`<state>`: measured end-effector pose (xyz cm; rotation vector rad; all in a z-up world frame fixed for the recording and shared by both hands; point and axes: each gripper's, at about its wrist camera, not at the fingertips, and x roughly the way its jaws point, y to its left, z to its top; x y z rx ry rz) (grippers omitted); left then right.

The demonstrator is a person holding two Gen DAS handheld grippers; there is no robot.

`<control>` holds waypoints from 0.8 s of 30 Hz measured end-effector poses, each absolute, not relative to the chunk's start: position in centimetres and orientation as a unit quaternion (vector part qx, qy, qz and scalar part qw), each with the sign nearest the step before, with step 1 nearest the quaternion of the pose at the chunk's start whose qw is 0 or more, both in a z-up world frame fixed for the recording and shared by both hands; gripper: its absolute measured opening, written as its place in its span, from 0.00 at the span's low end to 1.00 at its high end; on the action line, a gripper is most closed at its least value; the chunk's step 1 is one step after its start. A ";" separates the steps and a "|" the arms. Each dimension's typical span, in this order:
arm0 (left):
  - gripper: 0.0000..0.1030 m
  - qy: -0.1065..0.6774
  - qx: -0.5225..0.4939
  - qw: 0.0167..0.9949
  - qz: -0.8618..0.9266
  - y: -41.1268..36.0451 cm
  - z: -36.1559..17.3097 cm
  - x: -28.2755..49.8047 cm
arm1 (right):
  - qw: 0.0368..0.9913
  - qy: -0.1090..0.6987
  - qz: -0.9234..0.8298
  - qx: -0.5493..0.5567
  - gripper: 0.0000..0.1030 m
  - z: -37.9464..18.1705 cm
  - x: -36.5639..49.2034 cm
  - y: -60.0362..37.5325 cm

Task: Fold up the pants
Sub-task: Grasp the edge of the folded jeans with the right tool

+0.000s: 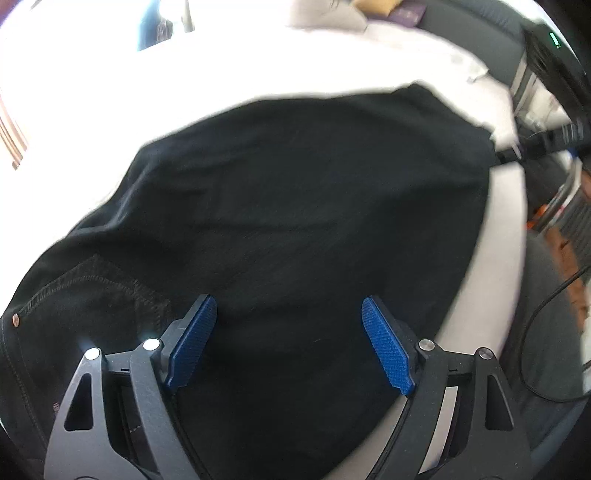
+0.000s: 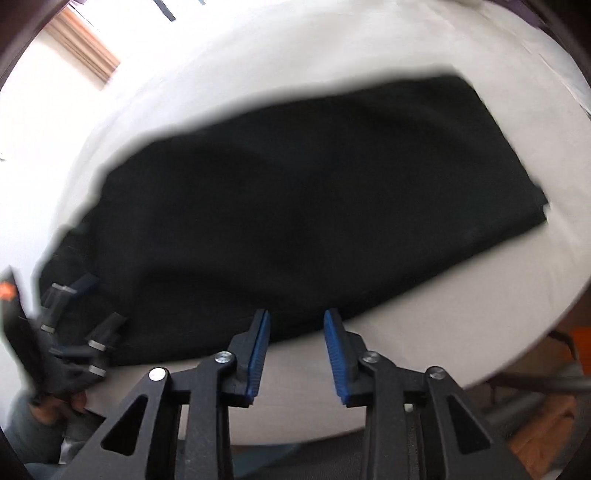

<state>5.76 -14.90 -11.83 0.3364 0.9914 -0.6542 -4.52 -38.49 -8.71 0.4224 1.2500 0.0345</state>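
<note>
Black pants [image 1: 295, 206] lie flat on a white bed [image 1: 332, 62], legs stacked and stretching to the far right; a stitched back pocket [image 1: 96, 291] with a copper rivet shows at the left. My left gripper [image 1: 289, 308] hovers wide open over the pants near the waist end, empty. In the right wrist view the pants [image 2: 314, 206] fill the middle. My right gripper [image 2: 297, 321] is open and empty, its tips just over the near edge of the pants. The left gripper [image 2: 77, 328] shows blurred at the left of that view.
The bed's near edge [image 2: 424, 354] curves below the pants. Beside the bed at the right are dark gear, a cable [image 1: 546, 302] and metal frames [image 1: 532, 85]. Pillows and cushions [image 1: 373, 11] lie at the far end. A wooden frame [image 2: 85, 44] is at the far left.
</note>
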 end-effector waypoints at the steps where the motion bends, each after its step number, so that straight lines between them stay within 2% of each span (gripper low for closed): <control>1: 0.78 0.456 0.155 0.818 -0.315 -15.3 -11.3 5.5 | 0.803 0.557 0.045 0.208 0.43 -7.3 -4.0 -38.0; 2: 0.78 0.451 0.160 0.816 -0.324 -16.0 -11.3 5.4 | 0.816 0.530 0.085 0.215 0.55 -5.5 -2.4 -37.1; 4: 0.78 0.464 0.174 0.804 -0.330 -17.2 -12.5 5.6 | 0.820 0.506 0.167 0.209 0.63 -3.7 1.4 -34.8; 8: 0.79 0.462 0.196 0.801 -0.327 -17.5 -14.1 4.6 | 0.803 0.522 0.254 0.133 0.63 -3.0 9.0 -29.3; 15: 0.79 0.460 0.200 0.799 -0.333 -17.5 -14.6 3.7 | 0.766 0.560 0.316 -0.019 0.63 -6.9 13.7 -23.3; 16: 0.79 0.459 0.200 0.799 -0.333 -17.5 -14.7 3.6 | 0.756 0.570 0.321 -0.031 0.60 -8.2 13.6 -22.7; 18: 0.79 0.460 0.199 0.798 -0.335 -16.8 -14.7 3.3 | 0.738 0.591 0.317 -0.073 0.38 -10.2 14.0 -21.5; 19: 0.79 0.459 0.199 0.798 -0.336 -16.9 -14.8 3.3 | 0.734 0.600 0.300 -0.103 0.18 -11.4 14.3 -20.9; 20: 0.79 0.458 0.200 0.799 -0.334 -16.9 -14.9 3.1 | 0.736 0.603 0.286 -0.113 0.11 -12.1 14.8 -20.8; 24: 0.79 0.452 0.211 0.802 -0.329 -18.1 -14.3 2.9 | 0.767 0.590 0.230 -0.105 0.05 -12.3 15.6 -22.0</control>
